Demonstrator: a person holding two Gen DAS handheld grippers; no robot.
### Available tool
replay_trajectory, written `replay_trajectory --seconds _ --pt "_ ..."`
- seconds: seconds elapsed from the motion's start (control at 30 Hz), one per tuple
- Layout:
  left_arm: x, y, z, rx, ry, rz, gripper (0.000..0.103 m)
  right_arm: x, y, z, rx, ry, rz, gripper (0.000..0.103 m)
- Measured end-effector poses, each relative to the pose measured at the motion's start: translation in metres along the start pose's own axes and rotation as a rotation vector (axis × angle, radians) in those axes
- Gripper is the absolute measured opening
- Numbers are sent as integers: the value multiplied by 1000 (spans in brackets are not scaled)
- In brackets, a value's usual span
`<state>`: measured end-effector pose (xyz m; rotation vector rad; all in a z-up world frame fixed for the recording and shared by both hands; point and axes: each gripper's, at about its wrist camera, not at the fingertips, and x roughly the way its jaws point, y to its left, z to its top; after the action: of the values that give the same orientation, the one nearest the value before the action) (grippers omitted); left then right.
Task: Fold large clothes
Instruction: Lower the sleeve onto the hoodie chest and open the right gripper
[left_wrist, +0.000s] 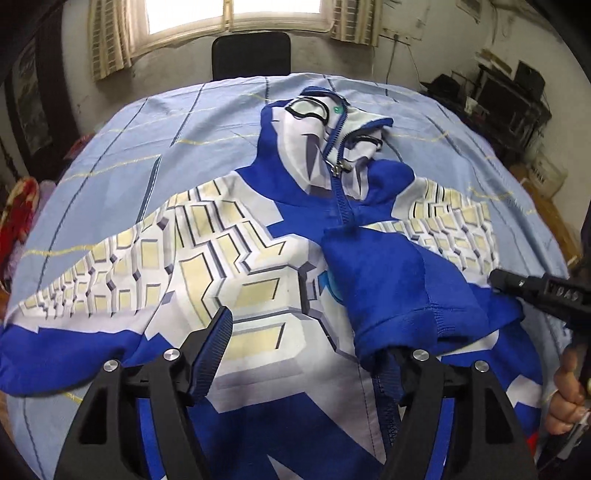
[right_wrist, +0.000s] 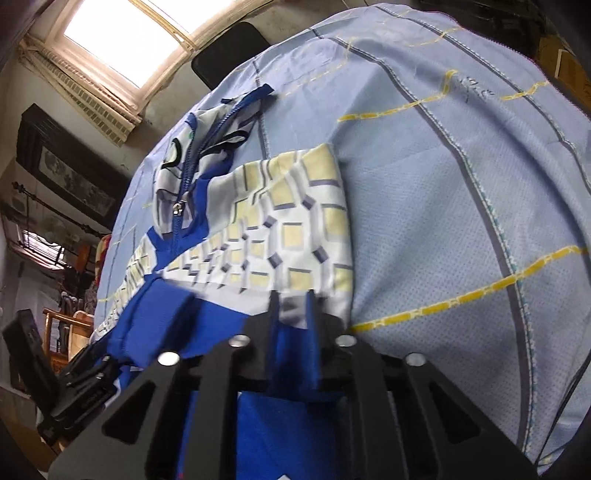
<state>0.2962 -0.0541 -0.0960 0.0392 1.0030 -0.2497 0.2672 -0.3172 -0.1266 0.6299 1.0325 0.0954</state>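
A blue, white and yellow zip hoodie (left_wrist: 258, 266) lies face up on the light blue bed sheet (left_wrist: 122, 147), with its hood (left_wrist: 317, 122) toward the window. One sleeve is folded across the chest, and its blue cuff (left_wrist: 399, 321) ends in front of my left gripper (left_wrist: 303, 343). That gripper is open; the cuff drapes over its right finger and hides the tip. My right gripper (right_wrist: 293, 306) is shut on the hoodie's (right_wrist: 288, 236) folded edge at the shoulder side, with fabric pinched between its fingers. In the left wrist view the right gripper (left_wrist: 496, 280) reaches in from the right.
The sheet (right_wrist: 443, 206) spreads wide to the right of the hoodie. A black chair back (left_wrist: 251, 55) stands beyond the far edge under a window (left_wrist: 236, 11). A hand (left_wrist: 565, 387) holds the right gripper. The left gripper (right_wrist: 81, 380) shows at lower left in the right wrist view.
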Motion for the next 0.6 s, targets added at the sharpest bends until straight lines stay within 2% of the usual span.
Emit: replay_trajectory --seconds 0.1,0.17,0.33,0.5,0.6 --pt "-4 17 -3 -81 3 -73 81 1 -7 1 25 10 3 0" --pt "-5 30 -8 -137 15 -122 84 2 -11 2 42 18 17 0" --pt "4 55 -14 -266 59 -244 84 2 -7 2 25 19 7 0" --pt "-8 63 -18 -259 8 -128 84 2 -7 2 26 18 0 0" --pt "-11 73 -22 -285 5 -107 84 1 -4 1 16 10 -16 0"
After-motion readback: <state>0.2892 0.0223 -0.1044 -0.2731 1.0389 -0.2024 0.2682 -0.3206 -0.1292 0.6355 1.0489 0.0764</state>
